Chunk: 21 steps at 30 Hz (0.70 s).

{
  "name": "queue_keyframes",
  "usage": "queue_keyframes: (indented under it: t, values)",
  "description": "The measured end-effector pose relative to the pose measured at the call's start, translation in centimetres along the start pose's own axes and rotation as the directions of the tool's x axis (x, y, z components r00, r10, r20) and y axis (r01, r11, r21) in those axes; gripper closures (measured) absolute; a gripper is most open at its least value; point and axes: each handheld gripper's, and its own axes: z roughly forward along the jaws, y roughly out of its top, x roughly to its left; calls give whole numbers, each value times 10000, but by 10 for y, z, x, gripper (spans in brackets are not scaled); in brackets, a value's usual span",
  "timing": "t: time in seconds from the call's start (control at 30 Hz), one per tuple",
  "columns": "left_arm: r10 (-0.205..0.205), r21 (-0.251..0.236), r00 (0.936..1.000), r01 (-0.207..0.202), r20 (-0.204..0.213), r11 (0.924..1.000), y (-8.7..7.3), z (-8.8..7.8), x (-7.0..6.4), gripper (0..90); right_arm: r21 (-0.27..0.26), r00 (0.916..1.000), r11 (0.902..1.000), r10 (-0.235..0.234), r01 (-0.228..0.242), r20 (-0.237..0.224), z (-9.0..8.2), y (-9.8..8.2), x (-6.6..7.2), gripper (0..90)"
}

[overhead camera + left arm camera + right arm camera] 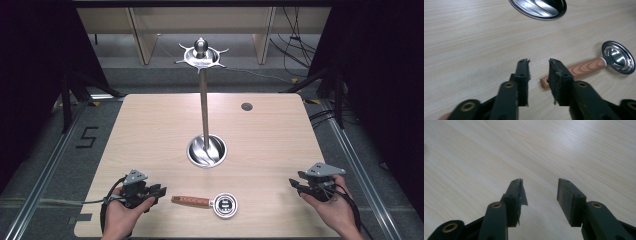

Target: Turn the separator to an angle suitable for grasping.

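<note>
- The wooden-handled strainer [210, 202] is lain flat on the table [150, 130], just beside the left tongs [155, 191] (spread, empty).
- An approach is judged; the handle must be straddled next.
- The right tongs [295, 185] are held spread.

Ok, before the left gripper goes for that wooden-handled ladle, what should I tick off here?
1. Left gripper fingers apart with nothing between them: ok.
2. Small steel ladle with the wooden handle lies flat on the light wooden table, its handle end nearest the left gripper: ok.
3. Handle lined up between the fingers: not ok; in the left gripper view it sits off to one side, partly behind one finger.
4. Table between the gripper and the handle free of other things: ok.
5. Right gripper open, holding nothing, well away from the ladle: ok.
6. Tall steel stand with the round bowl-shaped base upright behind the ladle: ok.
</note>
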Motion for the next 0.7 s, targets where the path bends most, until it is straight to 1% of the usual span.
queue_keyframes:
  t: [0.03,0.07,0.1,0.13,0.17,0.2,0.23,0.27,0.3,0.33,0.37,0.4,0.43,0.47,0.5,0.53,0.57,0.6,0.63,0.67,0.7]
  values:
    - [0,0,10000,0,0,10000,0,0,0,781,-21,9996,9996,266,-266,-15,0,0,1,558]
    - [191,205,9998,-192,38,9996,0,-1,-2,828,-28,9998,9998,178,-178,4,-1,0,1,558]
    - [373,556,9990,-387,254,9977,1,-2,-6,862,-2,9997,9997,236,-236,-14,-1,0,1,558]
    - [373,556,9990,-387,254,9977,1,-2,-6,886,8,9994,9994,340,-340,7,-2,0,2,558]
    - [475,724,9985,-493,272,9962,1,-1,-9,888,-23,9992,9992,407,-407,49,-2,0,2,558]
    - [460,1075,9983,-496,355,9930,1,3,-18,890,-43,9992,9992,394,-393,60,-2,0,2,558]
    - [460,1075,9983,-496,355,9930,1,3,-18,890,-38,9990,9990,440,-440,42,-2,0,2,558]
    - [592,1669,9960,-697,670,9835,3,7,-25,890,-119,9992,9991,401,-400,56,-2,0,1,558]
    - [694,1925,9943,-839,810,9777,3,9,-29,890,-61,9994,9994,354,-354,38,-3,1,0,556]
    - [714,2088,9933,-892,913,9739,3,13,-32,890,-32,9996,9996,290,-290,28,-3,0,-1,556]
    - [819,2339,9924,-1014,919,9670,3,17,-36,890,76,9989,9989,471,-471,-7,-3,0,0,555]
    - [1006,2623,9895,-1247,1034,9569,4,20,-39,890,91,9985,9985,542,-542,43,-3,-1,1,555]
    - [1006,2623,9895,-1247,1034,9569,4,20,-39,890,-43,9992,9992,391,-391,86,-2,-1,-2,554]
    - [1101,2919,9873,-1395,1150,9462,5,28,-46,890,-31,9992,9992,403,-403,85,-2,-1,-2,553]
    - [1101,2919,9873,-1395,1150,9462,5,28,-46,890,-31,9992,9992,403,-403,85,-2,-1,-2,553]
    - [1555,3487,9790,-1927,1321,9172,8,32,-48,890,-150,9976,9977,671,-668,187,-3,-1,0,548]
    - [1555,3487,9790,-1927,1321,9172,8,32,-48,890,-219,9987,9986,494,-490,156,-4,0,-2,546]
    - [1459,3667,9805,-1850,1320,9117,8,39,-51,890,-249,9983,9982,559,-555,155,-4,0,-2,545]
    - [1483,3711,9804,-1867,1299,9096,9,42,-52,889,-242,9970,9968,765,-761,141,-4,-1,0,545]
    - [1498,3741,9809,-1862,1244,9085,9,45,-54,890,-262,9984,9981,561,-558,115,-3,-1,-2,545]
    - [1498,3741,9809,-1862,1244,9085,9,45,-54,890,-262,9984,9981,561,-558,115,-3,-1,-2,545]
